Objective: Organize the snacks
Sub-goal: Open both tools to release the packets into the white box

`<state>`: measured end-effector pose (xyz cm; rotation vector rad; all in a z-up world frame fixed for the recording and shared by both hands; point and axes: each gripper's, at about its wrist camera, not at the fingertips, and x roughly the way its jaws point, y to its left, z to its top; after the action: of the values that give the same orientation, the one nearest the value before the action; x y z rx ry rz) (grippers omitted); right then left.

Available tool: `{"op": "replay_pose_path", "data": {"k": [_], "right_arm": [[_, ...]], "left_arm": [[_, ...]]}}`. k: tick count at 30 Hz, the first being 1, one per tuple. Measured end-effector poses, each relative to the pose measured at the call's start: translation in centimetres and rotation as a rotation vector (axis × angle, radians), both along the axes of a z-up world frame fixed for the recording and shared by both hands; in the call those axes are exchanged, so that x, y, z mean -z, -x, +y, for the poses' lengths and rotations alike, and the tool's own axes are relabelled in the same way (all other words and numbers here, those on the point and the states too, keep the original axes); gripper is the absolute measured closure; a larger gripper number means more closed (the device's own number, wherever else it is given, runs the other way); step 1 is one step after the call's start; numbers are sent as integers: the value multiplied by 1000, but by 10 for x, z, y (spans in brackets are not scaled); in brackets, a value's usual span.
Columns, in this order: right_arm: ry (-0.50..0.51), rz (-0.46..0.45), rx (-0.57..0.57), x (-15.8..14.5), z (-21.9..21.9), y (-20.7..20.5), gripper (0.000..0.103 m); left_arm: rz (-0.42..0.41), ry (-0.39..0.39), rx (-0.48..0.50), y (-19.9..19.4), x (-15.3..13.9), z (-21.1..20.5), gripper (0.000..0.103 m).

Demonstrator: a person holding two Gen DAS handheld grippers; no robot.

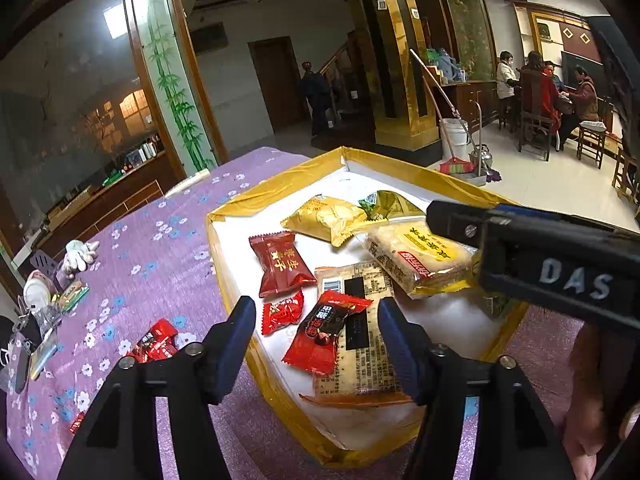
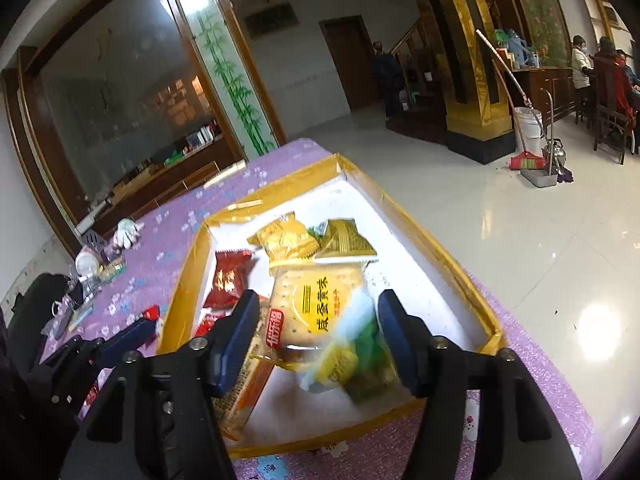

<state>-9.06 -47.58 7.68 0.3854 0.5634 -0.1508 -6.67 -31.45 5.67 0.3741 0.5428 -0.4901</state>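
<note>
A white tray with gold-taped rim (image 1: 276, 184) (image 2: 440, 252) holds several snack packets. My left gripper (image 1: 316, 340) is open and empty above a red-and-black candy (image 1: 320, 332) and an orange cracker pack (image 1: 360, 360). Red packets (image 1: 280, 264) (image 1: 282, 312), a gold packet (image 1: 328, 218) and a yellow biscuit pack (image 1: 420, 256) lie further in. My right gripper (image 2: 316, 332) is open over the tray; a blurred green-yellow packet (image 2: 352, 356) is between its fingers, apparently falling loose. The right gripper's body shows in the left wrist view (image 1: 552, 252).
A red candy (image 1: 156, 344) lies on the purple flowered tablecloth (image 1: 160, 240) left of the tray. Clutter with a white glove (image 1: 78, 254) sits at the table's left edge. People sit at a far table (image 1: 552, 96); broom and bucket (image 1: 456, 140) stand on the floor.
</note>
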Motion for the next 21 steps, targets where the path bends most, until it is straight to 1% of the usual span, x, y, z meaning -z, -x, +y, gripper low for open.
{"op": "replay_pose_path", "data": {"k": [2,5,13,15,16,18,19,21], "right_arm": [[-5,-34,15,-3,-1,5,28],[-3,-46,26,-4,-2,7,23],[-2,-79,38,-9,-3,11,16],[-4,-82,68,-9,-3,14,15],[-15,-87,98,-8,-4,18,13],[-54,-145,159,-8,-10,29,11],[-58,-144,168,-7,-12,30,11],[-37,-102,159,-7,-13,24,11]], "left_arm": [[-11,2,-3,1,-1,1,31],[-21,3,-5,2,-3,1,30],[-49,4,-24,4,-5,4,27],[-54,3,-27,4,-6,4,27],[-57,2,-29,5,-6,4,27],[-62,4,-34,5,-7,5,27],[-64,8,-36,5,-8,6,27],[-66,9,-42,5,-8,7,27]]}}
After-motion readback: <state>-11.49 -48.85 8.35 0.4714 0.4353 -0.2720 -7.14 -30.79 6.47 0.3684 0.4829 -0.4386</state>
